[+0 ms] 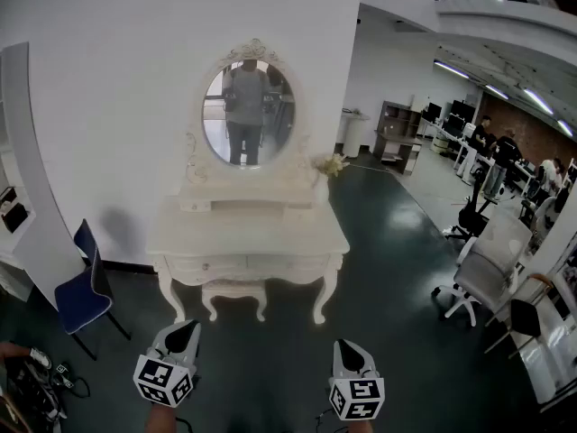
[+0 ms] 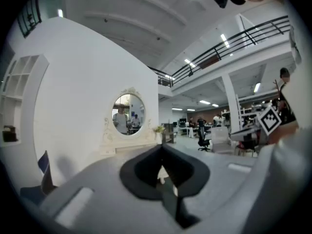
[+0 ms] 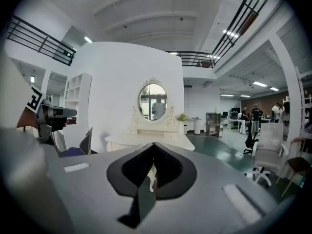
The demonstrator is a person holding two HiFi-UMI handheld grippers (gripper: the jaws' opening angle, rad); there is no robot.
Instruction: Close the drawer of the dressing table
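Cream-white and carved, the dressing table (image 1: 248,233) stands against a white wall in the head view. It carries an oval mirror (image 1: 249,115), and a matching stool (image 1: 233,293) is tucked under it. Its drawer (image 1: 242,265) fronts run below the top, but from here I cannot tell whether one stands out. A small spray of flowers (image 1: 332,163) sits at the table's right end, and a blue chair (image 1: 81,291) stands to its left on the dark floor (image 1: 388,242). The left tongs (image 1: 183,329) and right tongs (image 1: 347,345) hang at the bottom edge, well apart from the table and pointing towards it.

In the left gripper view, the left tongs are clenched tip to tip with nothing between them. The table and mirror lie beyond, left of centre.

The right gripper view shows the right tongs clenched as well and empty. The dressing table is straight ahead over the tips, with an office chair (image 3: 268,147) off to the right.
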